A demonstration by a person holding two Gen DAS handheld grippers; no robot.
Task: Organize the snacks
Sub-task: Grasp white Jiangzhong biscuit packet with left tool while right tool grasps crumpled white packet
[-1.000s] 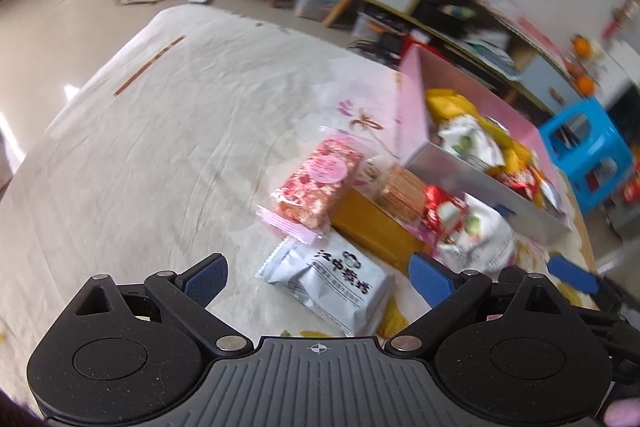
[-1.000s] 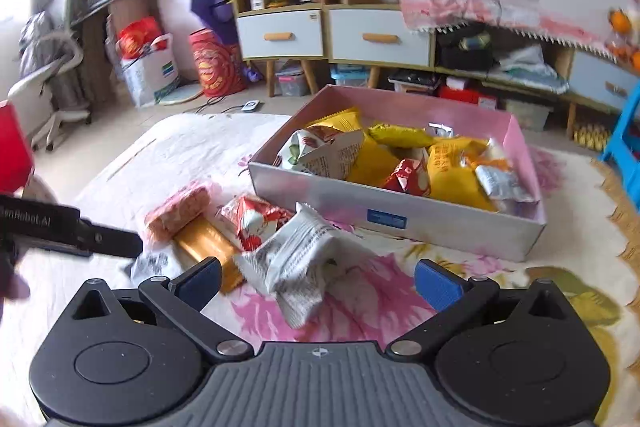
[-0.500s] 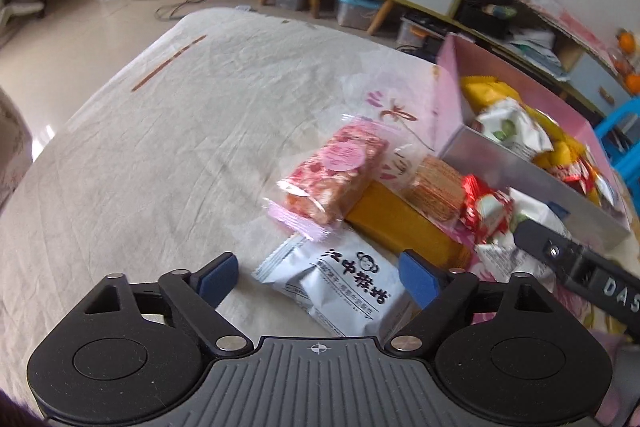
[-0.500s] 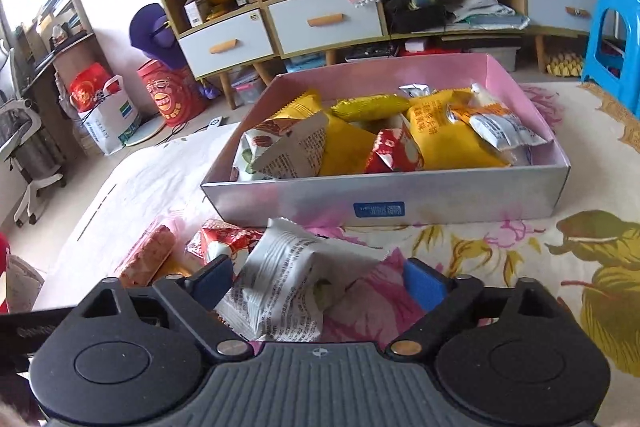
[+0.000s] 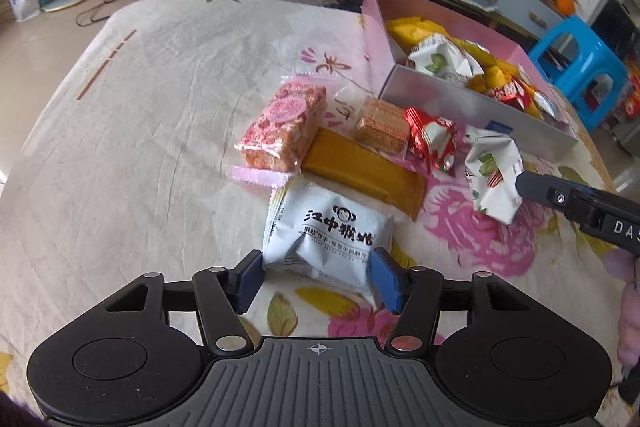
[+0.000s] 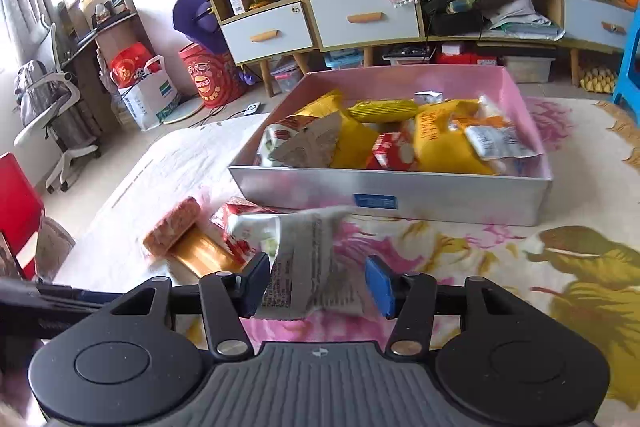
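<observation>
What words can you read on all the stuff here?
"江中猴姑": big black letters on the white snack packet between the left gripper fingers.
"DAS": white letters on the right gripper, cut off at the left view's edge.
Too small or blurred: the packet's fine print, the crinkled wrapper, the box's blue sticker.

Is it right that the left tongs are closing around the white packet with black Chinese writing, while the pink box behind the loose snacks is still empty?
Not quite. The left tongs do sit around the white packet, but the pink box is not empty: yellow, red and white snack bags already lie in it. The right wrist view shows this most clearly.
</observation>
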